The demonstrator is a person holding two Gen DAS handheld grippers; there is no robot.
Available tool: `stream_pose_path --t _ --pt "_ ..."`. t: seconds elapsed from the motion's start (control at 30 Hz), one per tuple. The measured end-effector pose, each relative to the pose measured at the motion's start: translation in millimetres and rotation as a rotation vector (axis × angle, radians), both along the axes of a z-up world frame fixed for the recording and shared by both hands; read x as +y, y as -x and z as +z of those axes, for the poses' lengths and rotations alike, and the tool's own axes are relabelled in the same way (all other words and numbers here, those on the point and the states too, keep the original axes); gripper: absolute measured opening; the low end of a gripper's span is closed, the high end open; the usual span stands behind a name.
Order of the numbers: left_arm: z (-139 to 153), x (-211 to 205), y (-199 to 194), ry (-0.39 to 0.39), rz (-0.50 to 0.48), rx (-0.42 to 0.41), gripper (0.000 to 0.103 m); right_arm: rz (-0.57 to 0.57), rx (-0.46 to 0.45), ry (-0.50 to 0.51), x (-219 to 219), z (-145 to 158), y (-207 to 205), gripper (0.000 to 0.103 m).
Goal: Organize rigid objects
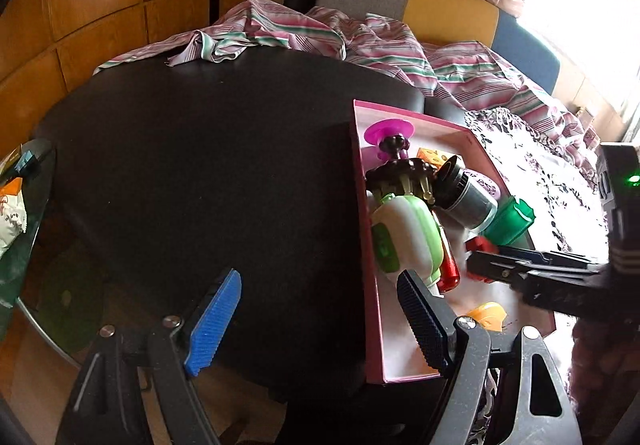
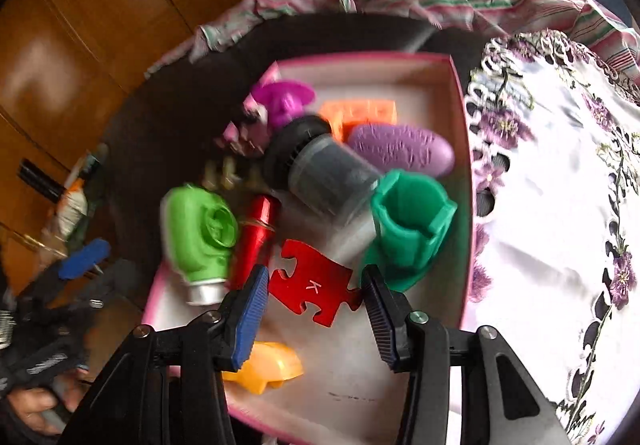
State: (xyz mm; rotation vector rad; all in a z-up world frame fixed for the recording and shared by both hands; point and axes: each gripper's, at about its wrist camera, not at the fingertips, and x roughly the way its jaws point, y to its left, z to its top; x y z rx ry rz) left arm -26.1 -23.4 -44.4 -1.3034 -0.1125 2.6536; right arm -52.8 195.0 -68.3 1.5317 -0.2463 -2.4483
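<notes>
Red puzzle piece point(image 2: 314, 287) marked K sat between the right gripper point(image 2: 314, 299) fingers, over the pink box point(image 2: 460, 93) floor near its front half. Long axis ran roughly across the jaw gap, finger to finger, tilted slightly. Both pads appeared to touch or nearly touch its ends; view was motion-blurred, so could not tell if it was firmly pinched or just released. Jaws stood moderately apart, about the piece's length. From the left wrist view the right gripper point(image 1: 472, 265) reached into the box from the right with the red piece point(image 1: 482, 245) at its tip.

Left gripper point(image 1: 320, 317) hung wide open, holding nothing, over the black table point(image 1: 200, 149), one finger point(image 1: 420, 325) overlapping the box's left wall. Right hand was clearly the nearer one.

Box also held green cup point(image 2: 412, 229), grey jar point(image 2: 324, 169), red tube point(image 2: 256, 237), green-white bottle point(image 2: 200, 237), purple oval point(image 2: 400, 149), orange block point(image 2: 360, 113), magenta toy point(image 2: 284, 97), yellow piece point(image 2: 268, 367). Judged: piece was being placed in the box.
</notes>
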Motion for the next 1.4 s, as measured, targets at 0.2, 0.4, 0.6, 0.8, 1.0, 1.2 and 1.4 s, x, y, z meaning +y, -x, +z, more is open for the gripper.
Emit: stream_pose_path --t 0.2,0.4,0.6,0.8,1.0,1.2,1.4 --pt "-1.0 4.3 -1.5 0.018 0.003 0.005 0.088 0.003 0.016 -0.024 -6.3 3.1 -1.8 0.050" --pt "0.7 9.7 -2.9 0.036 -0.001 0.016 0.089 -0.027 0.026 0.005 0.0 5.4 -11.8 0.050" --pt "6.7 15.9 -5.7 0.050 -0.001 0.042 0.095 -0.085 0.101 -0.011 0.9 13.0 -29.4 0.052" --pt "15.7 22.8 -13.9 0.070 0.000 0.084 0.103 -0.181 0.188 -0.105 0.4 22.6 -47.2 0.056" --pt "24.6 27.9 -22.2 0.079 -0.002 0.121 0.103 -0.283 0.242 -0.171 5.7 25.9 -63.4 0.056" --pt "31.4 33.7 -28.8 0.105 0.019 0.142 0.103 -0.329 0.266 -0.195 13.1 29.6 -74.1 0.056" --pt "37.7 33.0 -36.0 0.115 0.038 0.179 0.103 -0.328 0.282 -0.202 13.0 34.7 -76.4 0.056"
